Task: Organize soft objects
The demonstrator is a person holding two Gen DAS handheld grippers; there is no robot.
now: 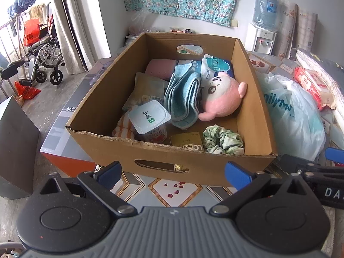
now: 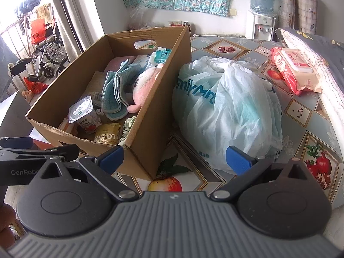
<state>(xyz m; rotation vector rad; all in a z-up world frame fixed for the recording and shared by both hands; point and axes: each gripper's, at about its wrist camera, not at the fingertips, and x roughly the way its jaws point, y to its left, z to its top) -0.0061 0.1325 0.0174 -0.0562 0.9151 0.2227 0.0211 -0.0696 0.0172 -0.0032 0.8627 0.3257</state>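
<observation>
An open cardboard box point(image 1: 253, 99) point(image 2: 159, 99) stands on the patterned tabletop. Inside lie a pink plush toy point(image 1: 221, 94) point(image 2: 143, 86), a folded blue towel point(image 1: 182, 99) point(image 2: 114, 94), a green scrunchie point(image 1: 223, 140) point(image 2: 128, 125), a yogurt cup point(image 1: 150, 119) point(image 2: 82, 112), a pink pad point(image 1: 160, 67) and some packets. My left gripper point(image 1: 173, 174) is open in front of the box's near wall, empty. My right gripper point(image 2: 174, 158) is open at the box's near right corner, with a white plastic bag point(image 2: 232, 107) point(image 1: 294, 111) just ahead.
A red wet-wipes pack point(image 2: 294, 68) point(image 1: 314, 86) lies at the table's right beside folded bedding point(image 2: 318, 49). A water dispenser point(image 2: 261, 15) stands against the back wall. A wheelchair point(image 1: 43, 53) is on the floor at left, and an orange-sided box point(image 1: 64, 146) sits under the cardboard box.
</observation>
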